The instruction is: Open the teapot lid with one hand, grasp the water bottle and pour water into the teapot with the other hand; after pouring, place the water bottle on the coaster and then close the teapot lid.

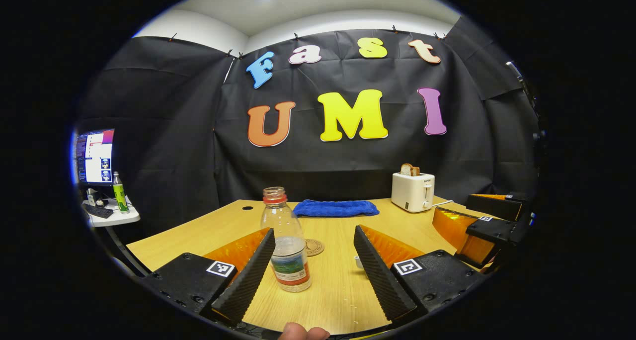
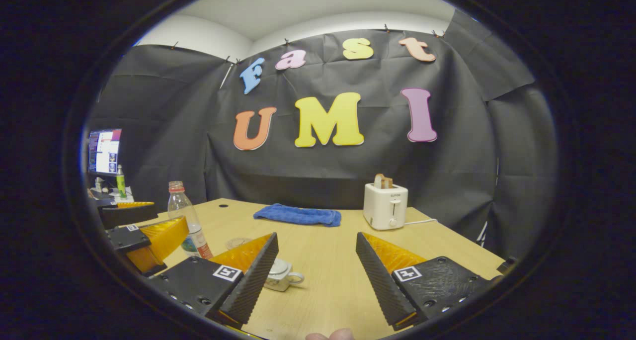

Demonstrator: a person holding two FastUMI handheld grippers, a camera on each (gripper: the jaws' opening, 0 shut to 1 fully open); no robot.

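Two risks stand out, as I judge it. The water bottle [image 1: 287,243] is tall, narrow and uncapped, so a finger nudging it off-centre could tip it and spill water on the table [image 1: 333,300]. The teapot [image 2: 279,274] is small, and its lid looks easy to knock aside or drop if the grip lands crooked.

In the left gripper view, the left gripper [image 1: 315,265] is spread wide, holding nothing. The bottle stands upright in the lower centre of the frame, between the fingers but crowding the finger on the picture's left, touching or nearly so; I cannot tell which. The coaster [image 1: 313,247] lies just behind the bottle, toward centre frame.

In the right gripper view, the right gripper [image 2: 316,268] is likewise parted and empty. The teapot sits low in the frame, left of centre, partly hidden behind the finger on the picture's left, its lid apparently on. The bottle appears at the left of that frame, beside the other gripper. A blue cloth [image 2: 297,215] and a toaster [image 2: 385,206] sit farther back, well apart from both.
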